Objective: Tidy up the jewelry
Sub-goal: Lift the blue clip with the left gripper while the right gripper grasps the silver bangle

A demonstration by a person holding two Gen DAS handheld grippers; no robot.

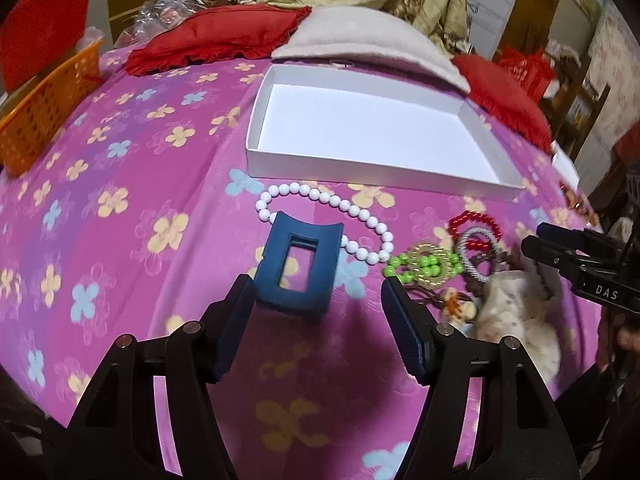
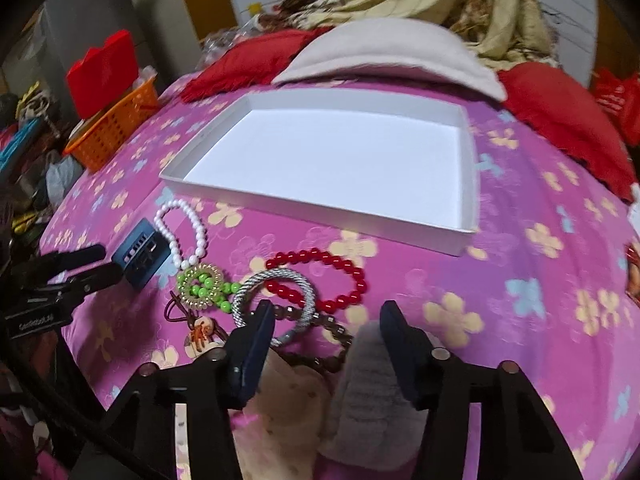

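Left gripper (image 1: 318, 300) wide open, empty, near blue hair claw (image 1: 298, 266): straddle claw's sides, avoid white bead bracelet (image 1: 340, 216). Right gripper (image 2: 326, 320) part-open over fluffy scrunchies (image 2: 360, 380), grip unclear; target white box (image 1: 360, 168).

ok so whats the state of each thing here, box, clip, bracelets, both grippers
white box: open, nothing inside
blue hair clip: on the bedspread, beside the left pad, not gripped
white bead bracelet: on the bedspread, outside the box
red bead bracelet: on the bedspread, outside the box
left gripper: open
right gripper: open over fluffy items

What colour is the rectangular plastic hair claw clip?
Dark blue hair claw clip; clearest in the left wrist view.
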